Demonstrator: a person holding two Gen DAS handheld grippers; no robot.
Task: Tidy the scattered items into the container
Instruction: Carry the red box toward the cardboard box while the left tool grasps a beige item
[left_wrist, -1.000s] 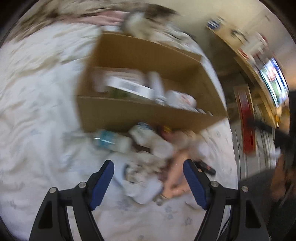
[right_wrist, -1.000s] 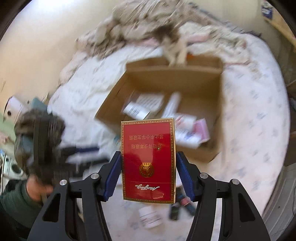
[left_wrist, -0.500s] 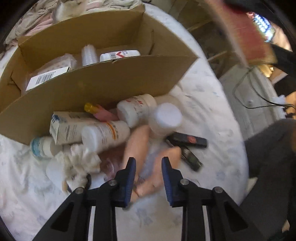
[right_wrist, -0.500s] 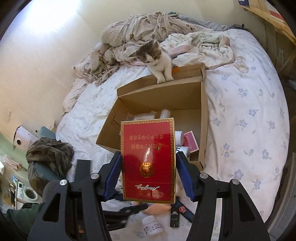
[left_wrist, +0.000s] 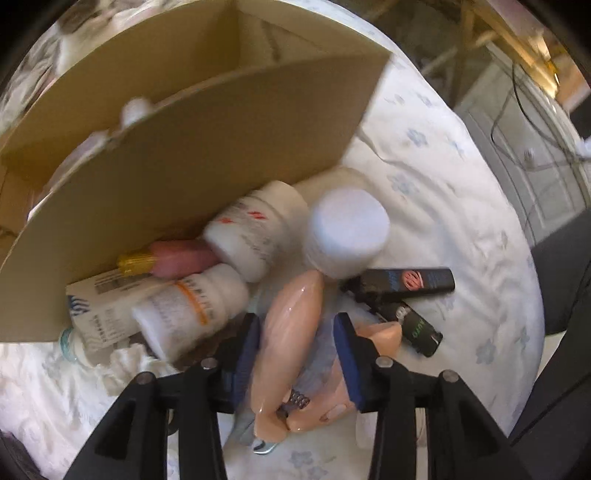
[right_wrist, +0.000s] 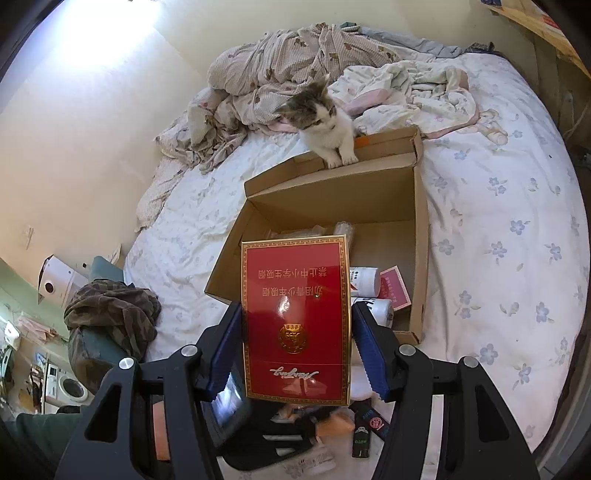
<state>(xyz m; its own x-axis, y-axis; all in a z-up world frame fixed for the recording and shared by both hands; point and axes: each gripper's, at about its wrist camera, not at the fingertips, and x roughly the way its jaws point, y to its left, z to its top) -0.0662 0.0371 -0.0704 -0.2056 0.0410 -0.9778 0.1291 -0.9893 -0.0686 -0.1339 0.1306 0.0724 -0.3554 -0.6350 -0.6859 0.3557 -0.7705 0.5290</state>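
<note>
- While pinching the red carton (right_wrist: 295, 321) flat between both pads, right tongs (right_wrist: 297, 345) hover above the bed, aimed at the cardboard box (right_wrist: 384, 195) just beyond; best carried forward over the near wall, then released low onto the bare floor of the box, clear of the bottles already inside.
- Down at the clutter, left tongs (left_wrist: 297, 349) straddle the peach doll leg (left_wrist: 291, 325), jaws part-closed, left pad seemingly touching, right pad with a gap; cannot tell whether gripped.
- Worth squeezing on the thick middle of the leg, since glossy plastic looks likely to slip.
- Just beyond: white pill bottles (left_wrist: 195, 310), a pink tube (left_wrist: 177, 258), two black lighters (left_wrist: 406, 282), all heaped against the outer wall of the box.
- Farther off, a kitten (right_wrist: 325, 125) with forepaws on the far flap; gentle release advised.
</note>
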